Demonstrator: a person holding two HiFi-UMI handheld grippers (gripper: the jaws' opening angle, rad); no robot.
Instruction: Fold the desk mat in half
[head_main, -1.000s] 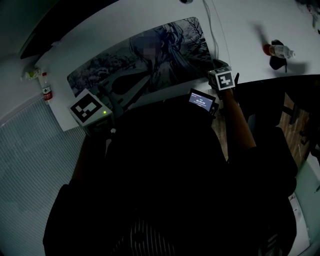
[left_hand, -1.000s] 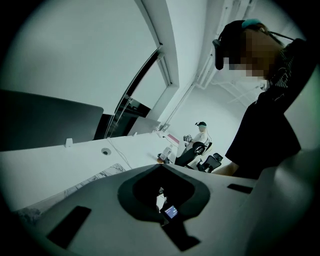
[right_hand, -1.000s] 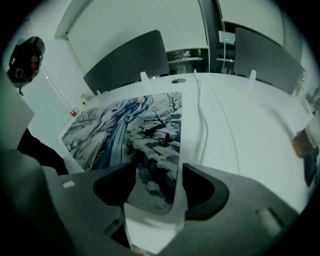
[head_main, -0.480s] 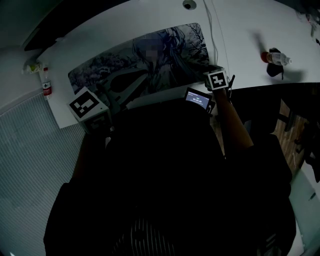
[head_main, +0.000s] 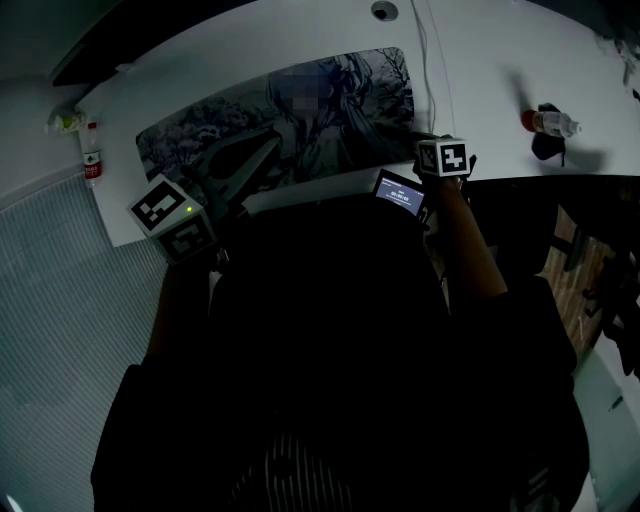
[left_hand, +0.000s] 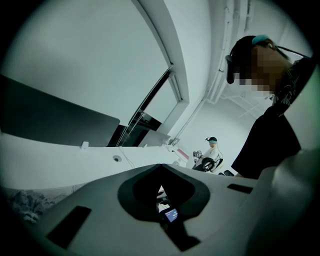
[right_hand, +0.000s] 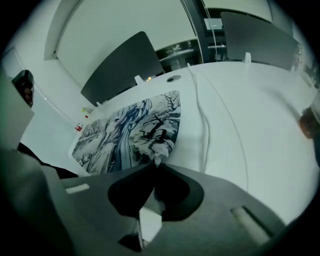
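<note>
Pinching the desk mat (right_hand: 127, 132) by its near corner, the right gripper (right_hand: 158, 163) has just closed. Left gripper (left_hand: 161, 166) — jaws together, empty — points across the desk (left_hand: 60, 157).

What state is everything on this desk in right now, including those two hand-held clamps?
desk mat: spread flat and unfolded, its near right corner pinched up.
right gripper: jaws have just been closing, now shut on the mat's corner.
left gripper: jaws together, nothing seen between them.
small screen: lit.
white cable: lying loose across the desk.
</note>
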